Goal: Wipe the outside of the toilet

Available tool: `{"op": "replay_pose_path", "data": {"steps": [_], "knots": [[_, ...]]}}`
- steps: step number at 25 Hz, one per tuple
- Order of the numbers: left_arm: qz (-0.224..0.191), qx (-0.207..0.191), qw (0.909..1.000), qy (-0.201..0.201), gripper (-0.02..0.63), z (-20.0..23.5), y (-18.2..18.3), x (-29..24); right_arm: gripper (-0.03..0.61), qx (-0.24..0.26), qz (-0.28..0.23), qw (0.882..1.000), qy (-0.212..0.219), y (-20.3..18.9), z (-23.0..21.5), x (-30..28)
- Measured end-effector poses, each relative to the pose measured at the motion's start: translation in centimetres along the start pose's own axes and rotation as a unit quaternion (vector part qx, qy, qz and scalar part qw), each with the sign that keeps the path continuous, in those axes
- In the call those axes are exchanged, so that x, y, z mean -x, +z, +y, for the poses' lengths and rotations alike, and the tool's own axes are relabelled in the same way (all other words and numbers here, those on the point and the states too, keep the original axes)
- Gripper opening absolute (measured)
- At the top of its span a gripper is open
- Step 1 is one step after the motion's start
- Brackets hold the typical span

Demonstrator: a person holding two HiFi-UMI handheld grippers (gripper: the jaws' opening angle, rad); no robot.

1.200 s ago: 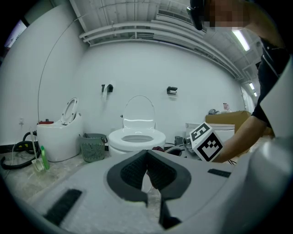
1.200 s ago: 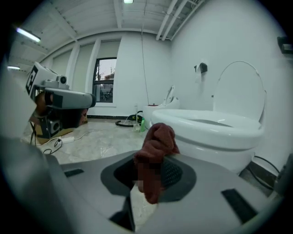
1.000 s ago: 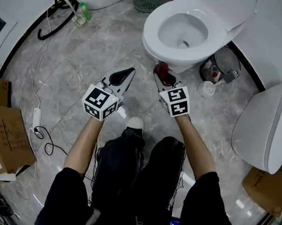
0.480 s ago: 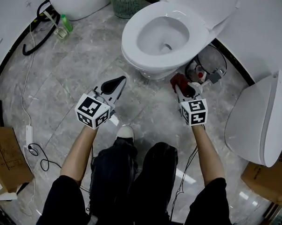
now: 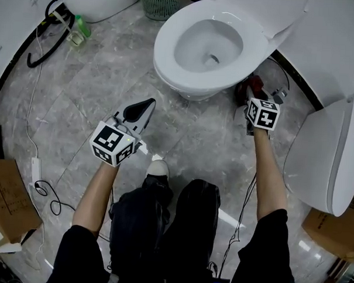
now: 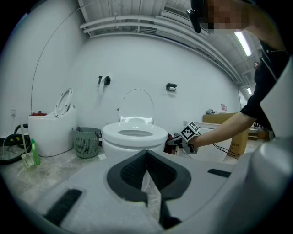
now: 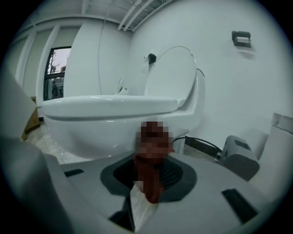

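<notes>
Right gripper view: my right tool [image 7: 150, 176] pinches a bunched dark-red cloth [image 7: 147, 183], likely soft and limp, near the slick-looking toilet [image 7: 105, 123]; left tool [image 6: 146, 167] pressed together, empty.

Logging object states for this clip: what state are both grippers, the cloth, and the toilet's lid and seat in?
left gripper: shut, nothing between the jaws.
right gripper: shut on the red cloth.
red cloth: bunched, clamped between the jaws.
toilet lid: raised.
toilet seat: down.
</notes>
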State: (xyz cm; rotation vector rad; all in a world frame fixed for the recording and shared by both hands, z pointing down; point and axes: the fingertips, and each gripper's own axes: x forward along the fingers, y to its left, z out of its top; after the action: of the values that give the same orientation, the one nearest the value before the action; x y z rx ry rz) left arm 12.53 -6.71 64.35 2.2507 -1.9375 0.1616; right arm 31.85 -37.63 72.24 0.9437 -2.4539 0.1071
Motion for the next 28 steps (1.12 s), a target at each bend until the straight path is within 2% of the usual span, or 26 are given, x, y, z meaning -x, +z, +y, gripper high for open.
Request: {"op": "replay_pose_path", "data": {"steps": [3,6,18,28], "knots": [[0.005,0.000,1.0000,0.002,0.000,0.4,-0.4,-0.1,0.097,-0.025,0.007,1.000,-0.010,-0.1,-0.7,-2.0],[0.009,0.001,1.0000,0.004,0.000,0.5,-0.8,0.1,0.097,-0.029,0.005,1.000,-0.002,-0.3,0.4,-2.9],[-0.005,0.008,0.9995,0.030,0.000,0.8,0.0,2.5,0.091,0.009,-0.007,0.999,0.053,-0.6,6.6,-0.1],[-0.020,0.000,0.9980,0.060,0.000,-0.6,2.0,6.8,0.087,0.003,-0.021,0.993,0.115,-0.9,16.0,3.9]]}}
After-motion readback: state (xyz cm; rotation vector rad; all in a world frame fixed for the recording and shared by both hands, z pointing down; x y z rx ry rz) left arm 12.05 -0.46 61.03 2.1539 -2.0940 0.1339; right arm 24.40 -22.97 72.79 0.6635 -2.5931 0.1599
